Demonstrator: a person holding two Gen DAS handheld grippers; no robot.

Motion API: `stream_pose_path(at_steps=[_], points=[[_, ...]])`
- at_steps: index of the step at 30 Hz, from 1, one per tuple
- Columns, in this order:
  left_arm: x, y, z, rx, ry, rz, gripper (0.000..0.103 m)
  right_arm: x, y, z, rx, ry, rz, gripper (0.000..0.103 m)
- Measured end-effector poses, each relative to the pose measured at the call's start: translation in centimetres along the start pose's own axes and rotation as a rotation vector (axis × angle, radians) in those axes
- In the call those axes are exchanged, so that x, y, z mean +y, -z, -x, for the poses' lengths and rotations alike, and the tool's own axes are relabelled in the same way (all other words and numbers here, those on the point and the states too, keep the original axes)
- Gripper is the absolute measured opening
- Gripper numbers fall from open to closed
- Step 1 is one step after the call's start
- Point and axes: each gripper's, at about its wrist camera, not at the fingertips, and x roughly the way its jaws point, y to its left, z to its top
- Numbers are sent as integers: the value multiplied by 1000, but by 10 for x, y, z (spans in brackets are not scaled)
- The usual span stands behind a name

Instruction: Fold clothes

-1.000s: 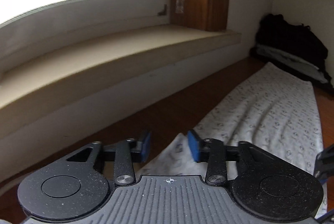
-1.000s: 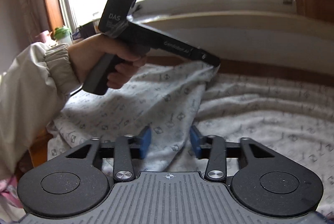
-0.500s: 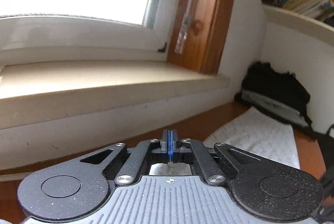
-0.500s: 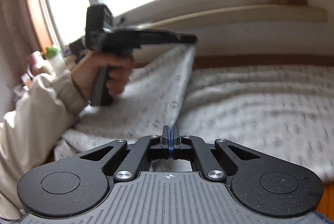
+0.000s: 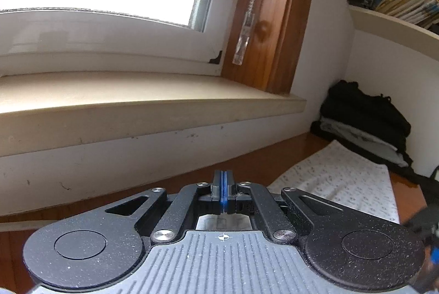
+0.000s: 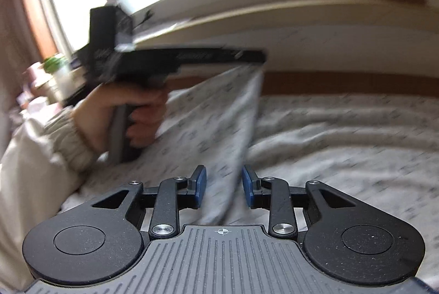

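Below the sill (image 5: 153,104), the garment (image 6: 343,135), pale grey with a small dark print, lies spread across the wooden table (image 5: 170,184). Left gripper (image 5: 224,194): blue pads pressed together, pinching a corner of the garment, which hangs from its tip as a raised flap in the right wrist view. A hand (image 6: 129,115) in a cream sleeve (image 6: 46,151) grips its handle. Right gripper (image 6: 224,185): fingers wide apart, flanking the lower edge of that flap; contact cannot be judged through the blur. At the sill's right end, against the wall, sits a dark clothes pile (image 5: 365,118), touching the garment's far end.
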Motion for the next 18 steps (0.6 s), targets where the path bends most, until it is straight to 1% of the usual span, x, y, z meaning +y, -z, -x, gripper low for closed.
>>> stream_pose_path(at_steps=[3,4,6,8,11,12,14,15,16,17,18], points=[[0,-1,0,-2,-4,0,0,6,8,4,3,-11,4,31],[-1,-1,0,-5,-4,-3,0,7,9,6,4,-14,1,27],[-1,-1,-1,-1,-5,-8,0,8,12,13,5,-8,17,3],[-2,-1,-2,4,-6,-13,0,9,16,22,-11,16,35,3],[-3,-1,-3,11,-8,-20,0,10,18,32,-26,7,13,4],[-4,-1,-3,14,-9,-23,0,14,17,35,-35,21,35,6],[-4,-2,-4,17,-14,-25,1,26,18,39,-83,88,103,8],[-4,-2,-4,18,-15,-25,1,32,18,40,-108,109,135,10],[-4,-2,-4,20,-16,-24,1,37,19,41,-130,114,162,17],[-4,-2,-5,21,-16,-25,1,41,20,40,-143,109,187,20],[-5,-2,-4,21,-17,-27,1,45,20,37,-138,88,210,25]])
